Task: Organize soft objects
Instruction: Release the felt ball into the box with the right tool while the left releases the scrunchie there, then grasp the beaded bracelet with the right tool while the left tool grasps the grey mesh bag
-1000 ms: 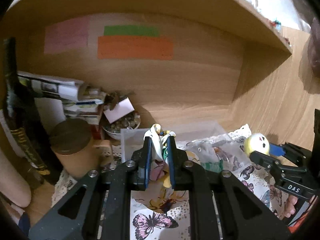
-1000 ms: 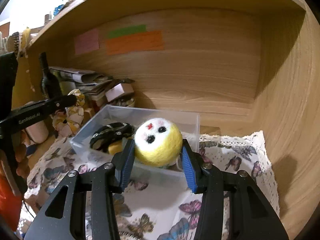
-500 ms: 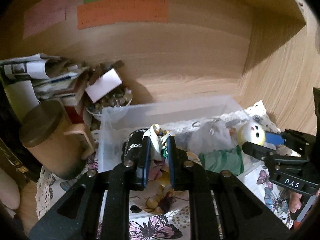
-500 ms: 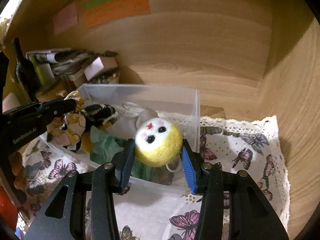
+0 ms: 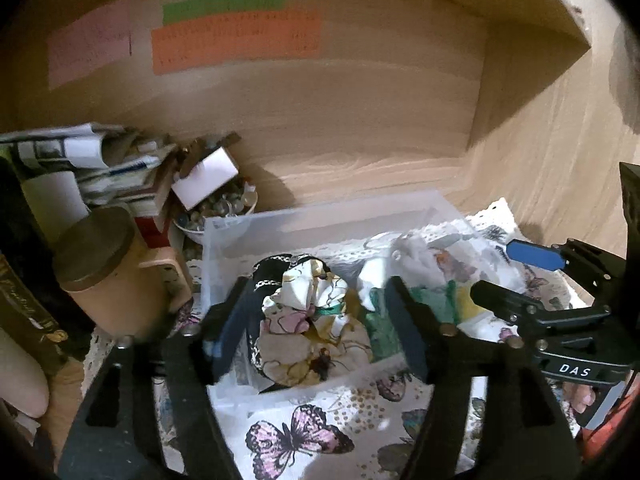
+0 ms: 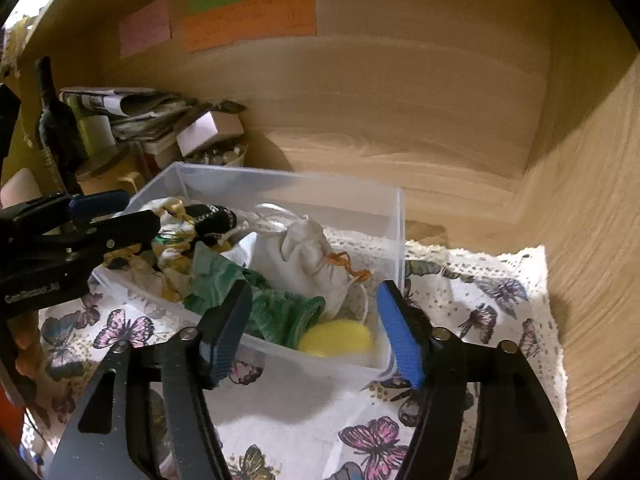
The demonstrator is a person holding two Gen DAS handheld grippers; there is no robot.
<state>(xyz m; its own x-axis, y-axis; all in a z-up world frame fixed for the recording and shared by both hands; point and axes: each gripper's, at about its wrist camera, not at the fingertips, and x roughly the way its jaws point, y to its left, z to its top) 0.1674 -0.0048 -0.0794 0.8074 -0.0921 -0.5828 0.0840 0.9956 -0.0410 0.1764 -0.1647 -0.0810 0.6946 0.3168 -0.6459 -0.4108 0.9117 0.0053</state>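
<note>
Now yellow ball [image 6: 334,342] in bin [image 6: 288,184], btw opening R gripper [image 6: 316,334].

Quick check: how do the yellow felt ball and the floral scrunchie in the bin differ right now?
The yellow felt ball is round and plain; the floral scrunchie is crumpled, patterned cloth. The ball lies low in the clear bin's near right corner; the scrunchie sits heaped at the left, against a black scrunchie. Both are released, inside the bin.

both wrist views look down, close, into one clear bin [image 5: 320,220].
</note>
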